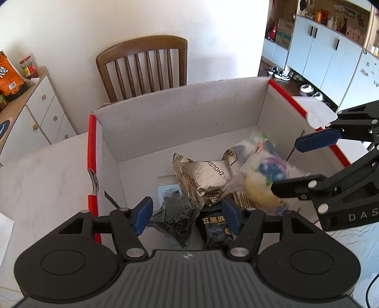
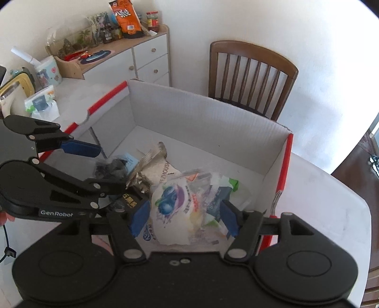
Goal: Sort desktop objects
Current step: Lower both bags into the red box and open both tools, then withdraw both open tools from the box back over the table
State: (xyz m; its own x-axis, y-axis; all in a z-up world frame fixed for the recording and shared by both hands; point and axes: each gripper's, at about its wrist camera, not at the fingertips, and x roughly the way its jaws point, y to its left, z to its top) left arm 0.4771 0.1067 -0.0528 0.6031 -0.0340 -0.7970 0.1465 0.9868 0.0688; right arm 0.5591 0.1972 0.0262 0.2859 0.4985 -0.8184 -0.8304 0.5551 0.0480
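A white cardboard box with red edges [image 1: 180, 113] [image 2: 208, 118] stands on the white table. Inside it lie a crumpled silver foil wrapper [image 1: 201, 175] [image 2: 154, 165], a clear bag of black stuff [image 1: 176, 215] [image 2: 110, 167] and a black packet with gold characters [image 1: 214, 225] [image 2: 129, 201]. A white snack bag with a blueberry print [image 1: 265, 175] [image 2: 175, 208] is blurred between the open jaws of my right gripper [image 2: 184, 219] [image 1: 298, 163], over the box. My left gripper [image 1: 188, 213] [image 2: 104, 165] is open and empty above the black bag.
A wooden chair [image 1: 144, 64] [image 2: 251, 73] stands behind the box. A white drawer cabinet [image 2: 146, 59] with an orange snack bag [image 2: 126, 19] and jars is at the left. Tissue packs [image 2: 42, 101] lie on the table's left side.
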